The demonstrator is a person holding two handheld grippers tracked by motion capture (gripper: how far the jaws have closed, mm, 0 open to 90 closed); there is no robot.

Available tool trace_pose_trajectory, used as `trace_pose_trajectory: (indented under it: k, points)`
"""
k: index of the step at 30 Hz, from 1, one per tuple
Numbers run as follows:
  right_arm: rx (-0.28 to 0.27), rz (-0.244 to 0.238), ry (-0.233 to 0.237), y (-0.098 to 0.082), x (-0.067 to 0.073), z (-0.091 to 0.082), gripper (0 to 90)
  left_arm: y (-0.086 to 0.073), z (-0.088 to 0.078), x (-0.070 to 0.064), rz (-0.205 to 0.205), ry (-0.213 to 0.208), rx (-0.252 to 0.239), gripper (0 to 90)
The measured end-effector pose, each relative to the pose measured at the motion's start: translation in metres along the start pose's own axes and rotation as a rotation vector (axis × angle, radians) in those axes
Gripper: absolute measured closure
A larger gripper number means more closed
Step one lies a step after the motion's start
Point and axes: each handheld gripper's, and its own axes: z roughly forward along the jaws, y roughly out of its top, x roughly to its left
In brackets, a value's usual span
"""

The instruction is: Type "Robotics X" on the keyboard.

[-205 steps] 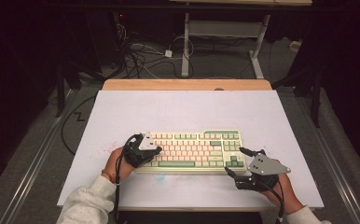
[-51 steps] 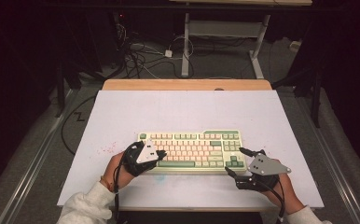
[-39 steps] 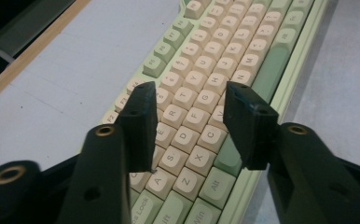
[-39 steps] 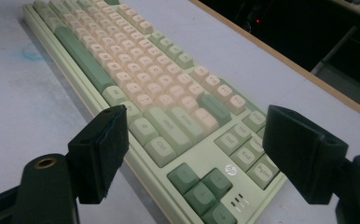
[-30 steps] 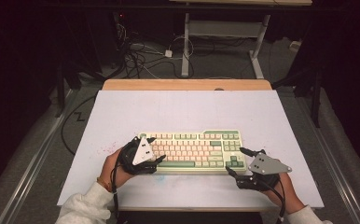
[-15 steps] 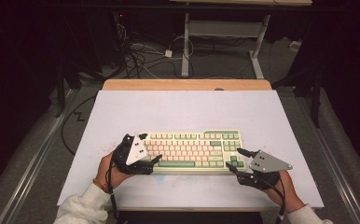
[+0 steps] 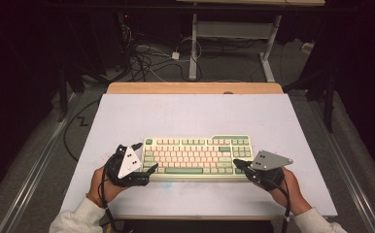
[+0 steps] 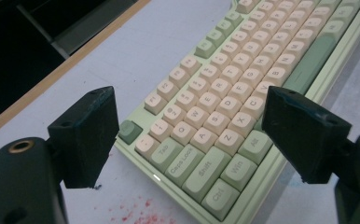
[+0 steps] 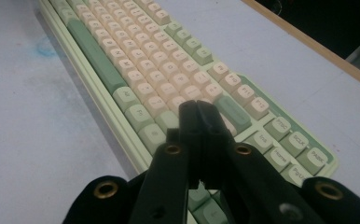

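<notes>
Keyboard [image 7: 197,156]: lies flat on a pale lavender table top [image 7: 195,114], toward the near edge, long side parallel to that edge. Wooden strip [image 7: 195,88] along the far edge of the table. Faint red specks [image 8: 138,210] on the surface beside the keyboard's left end, a blue smudge [image 9: 45,46] on the near side. Dark room beyond; grey floor with loose cables [image 7: 146,60] and a white metal table frame [image 7: 234,31] behind.

Case pale green, alphabet keys cream-pink, modifier keys and space bar sage green. Legends legible in the left gripper view: Tab, Caps Lock, Shift, Ctrl, Win, Alt.

Left gripper [image 8: 187,140]: held low at the keyboard's left end, jaws spread wide, one on each side of the lower left corner, neither seen touching it; just been opening, with the corner keys between them. Left hand [image 7: 103,179] behind it, sleeve white.

Right gripper [image 9: 197,112]: at the right end, over the keys near the navigation cluster, jaws pressed together with nothing between them, just been closing. Contact of the tips with a key cannot be told. Right hand [image 7: 290,187] behind it.
</notes>
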Motion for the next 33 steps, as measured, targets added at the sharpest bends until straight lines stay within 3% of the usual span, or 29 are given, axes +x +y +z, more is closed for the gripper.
trace_pose_trajectory:
  k: [11,33]
  points:
    - [0.054,-0.017,0.02,0.007,0.0,0.023,90.0,-0.009,-0.003,0.0,-0.014,-0.002,0.019,18.0]
    - [0.154,-0.028,0.046,0.011,0.002,0.058,90.0,-0.011,0.0,-0.001,-0.018,-0.018,0.033,18.1]
